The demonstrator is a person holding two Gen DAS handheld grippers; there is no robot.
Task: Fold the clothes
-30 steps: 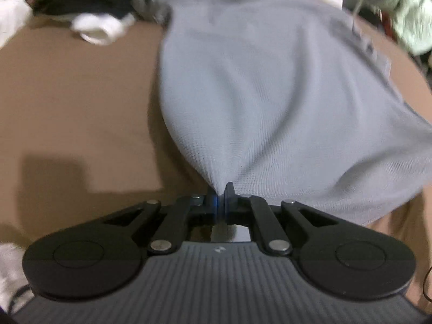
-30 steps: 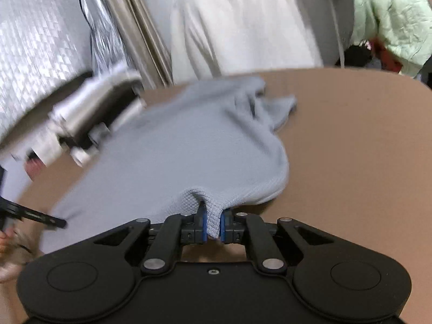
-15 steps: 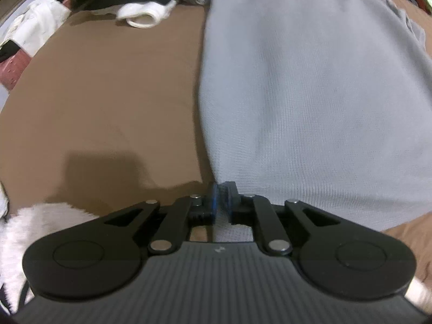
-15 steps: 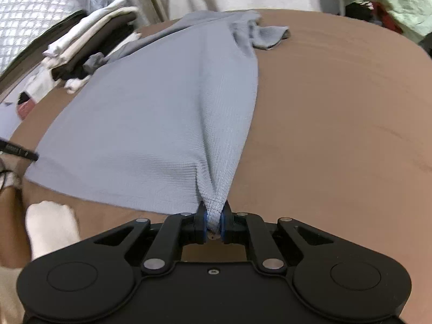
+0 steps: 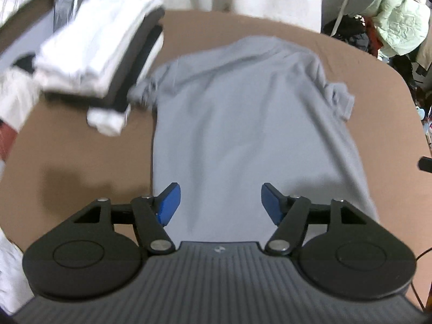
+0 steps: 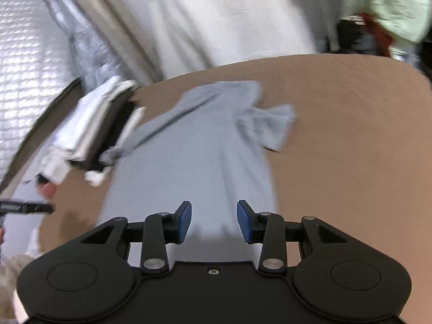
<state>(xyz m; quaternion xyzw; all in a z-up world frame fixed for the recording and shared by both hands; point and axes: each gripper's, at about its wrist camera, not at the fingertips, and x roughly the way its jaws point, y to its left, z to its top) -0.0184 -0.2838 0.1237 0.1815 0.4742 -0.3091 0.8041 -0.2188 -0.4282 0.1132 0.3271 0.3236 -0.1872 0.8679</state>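
A grey short-sleeved shirt point(image 5: 243, 124) lies spread flat on the brown surface point(image 5: 81, 156), hem towards me, collar at the far end, both sleeves crumpled. My left gripper point(image 5: 220, 202) hangs above the hem, its jaws opening, blue pads point(image 5: 169, 201) wide apart with nothing between them. In the right wrist view the same shirt point(image 6: 194, 156) stretches away from me. My right gripper point(image 6: 214, 221) is raised over its near edge, jaws opening, with no cloth between the pads.
A stack of folded white and dark clothes point(image 5: 100, 51) sits at the far left, touching the shirt's left sleeve; it also shows as the stack point(image 6: 94, 129). The left gripper's finger point(image 6: 25, 207) enters at the left edge. A pale green garment point(image 5: 399, 24) hangs beyond the surface's far right.
Both grippers were shut on the shirt's hem and have let it go, opening and rising. The shirt now lies flat on the surface.
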